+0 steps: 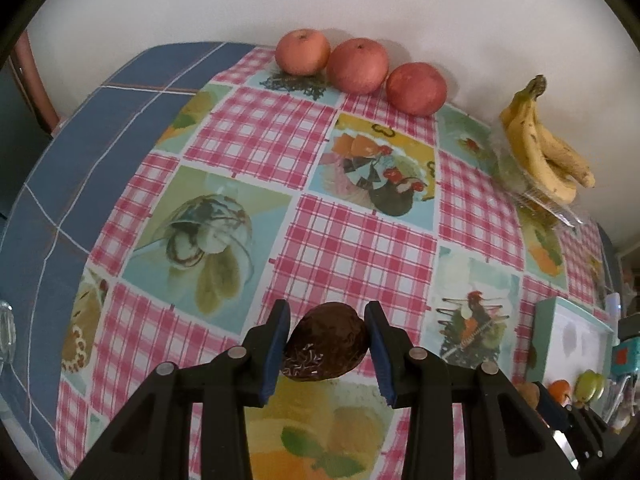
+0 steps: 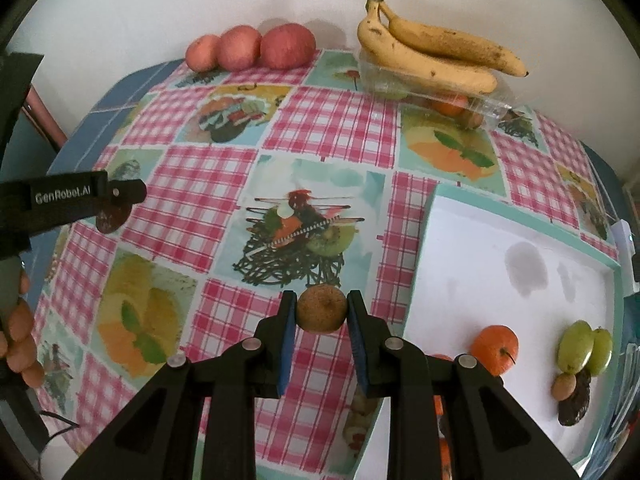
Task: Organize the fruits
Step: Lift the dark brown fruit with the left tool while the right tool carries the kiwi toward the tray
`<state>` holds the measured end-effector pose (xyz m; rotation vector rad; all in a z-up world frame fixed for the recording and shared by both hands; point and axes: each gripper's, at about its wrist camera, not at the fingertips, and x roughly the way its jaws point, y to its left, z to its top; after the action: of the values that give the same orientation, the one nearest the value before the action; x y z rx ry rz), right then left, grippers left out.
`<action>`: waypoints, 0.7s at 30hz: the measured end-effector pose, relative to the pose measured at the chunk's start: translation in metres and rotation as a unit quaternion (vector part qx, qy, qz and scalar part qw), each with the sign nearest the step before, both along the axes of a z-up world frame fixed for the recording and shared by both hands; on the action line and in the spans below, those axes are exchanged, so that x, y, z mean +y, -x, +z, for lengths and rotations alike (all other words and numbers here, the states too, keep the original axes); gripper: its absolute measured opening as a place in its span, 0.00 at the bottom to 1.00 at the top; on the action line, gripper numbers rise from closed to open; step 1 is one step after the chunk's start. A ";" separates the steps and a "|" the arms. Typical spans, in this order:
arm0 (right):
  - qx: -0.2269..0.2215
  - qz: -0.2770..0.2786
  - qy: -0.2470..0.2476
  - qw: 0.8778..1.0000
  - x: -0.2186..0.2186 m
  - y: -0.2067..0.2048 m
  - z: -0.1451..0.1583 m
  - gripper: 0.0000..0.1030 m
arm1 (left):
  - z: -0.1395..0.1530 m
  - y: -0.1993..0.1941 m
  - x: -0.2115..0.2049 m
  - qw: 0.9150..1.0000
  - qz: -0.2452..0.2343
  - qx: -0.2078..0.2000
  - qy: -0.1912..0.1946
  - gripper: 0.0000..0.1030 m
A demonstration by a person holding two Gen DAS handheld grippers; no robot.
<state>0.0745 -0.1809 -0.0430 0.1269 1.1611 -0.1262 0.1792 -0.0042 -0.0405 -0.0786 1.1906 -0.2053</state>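
Your left claw [image 1: 327, 338] holds a dark, wrinkled brown fruit [image 1: 326, 344] between its blue pads. The left pad [image 1: 276, 344] touches the fruit's flank, and the right pad looks just at its edge, so I judge the grip light but closed on it. The fruit's long axis runs slantwise, from low on the left to high on the right, and its cut or scarred face is turned toward the camera. The fruit sits above the checked counter [image 1: 248, 128], well short of the three apples [image 1: 358, 65] lined along the far wall.

Your right claw [image 2: 322, 312] is clamped on a small round brown fruit, likely a kiwi [image 2: 322, 309]. Both pads press its sides, and being round it has no axis to mind.

The relation to act on is that the white tray [image 2: 520, 216] lies immediately to the right of this claw and slightly ahead. An orange [image 2: 495, 348], green grapes [image 2: 585, 346] and a dark fruit [image 2: 576, 398] are already laid along its near edge. The right claw is plainly the nearer one to the tray, and the left must cross the whole counter to reach it. The bananas [image 2: 436, 54] rest on a clear box [image 2: 460, 100] at the far right.

I judge the kiwi's placement to come first, with a short move rightward over the tray's turquoise rim.
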 end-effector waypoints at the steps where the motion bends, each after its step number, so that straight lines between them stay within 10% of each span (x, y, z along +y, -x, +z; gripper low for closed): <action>1: -0.003 0.000 0.000 1.000 0.000 0.003 0.003 0.25 | 0.002 0.003 -0.002 1.000 0.000 -0.003 -0.001 0.40; 21: -0.033 -0.126 -0.006 0.991 -0.082 0.061 0.036 0.25 | 0.045 0.070 -0.068 0.995 -0.087 -0.054 0.011 0.40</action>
<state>0.0131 -0.2633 -0.0072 0.2872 1.0759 -0.3350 0.1094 -0.0725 0.0040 0.0161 1.0874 -0.3714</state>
